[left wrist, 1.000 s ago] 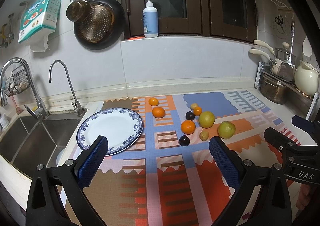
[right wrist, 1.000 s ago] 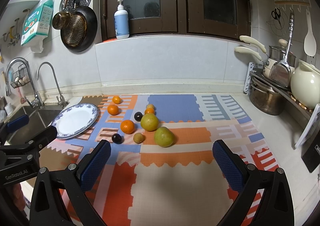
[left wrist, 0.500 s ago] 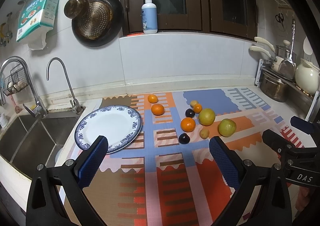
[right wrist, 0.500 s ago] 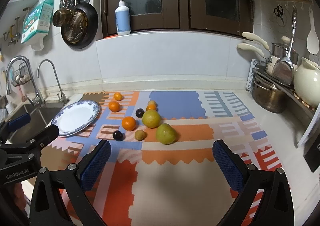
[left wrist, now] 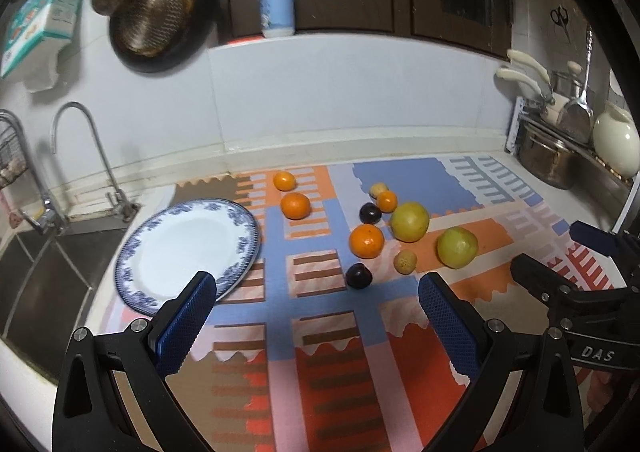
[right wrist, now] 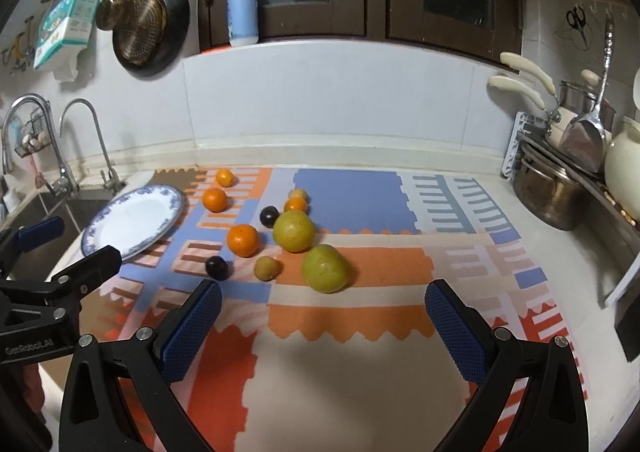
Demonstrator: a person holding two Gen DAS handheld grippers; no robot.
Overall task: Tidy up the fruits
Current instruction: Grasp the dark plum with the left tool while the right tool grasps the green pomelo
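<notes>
Several fruits lie on a patterned mat (left wrist: 320, 316): oranges (left wrist: 366, 241), two yellow-green citrus (left wrist: 457, 247), two dark plums (left wrist: 358, 275) and small yellowish fruits (left wrist: 405, 261). An empty blue-rimmed white plate (left wrist: 188, 248) lies left of them. My left gripper (left wrist: 316, 316) is open and empty, held above the mat in front of the plums. My right gripper (right wrist: 322, 320) is open and empty, just in front of the nearest green citrus (right wrist: 325, 269). The plate (right wrist: 134, 220) also shows in the right wrist view.
A sink (left wrist: 44, 272) with taps (left wrist: 76, 156) lies left of the plate. Pots and a white kettle (right wrist: 560, 192) stand on a rack at the right. A soap bottle (right wrist: 242, 8) stands on the ledge, pans (right wrist: 148, 32) hang on the wall.
Both grippers have moved slightly forward and down toward the fruits. Nothing on the mat has moved, and both grippers stay open.
</notes>
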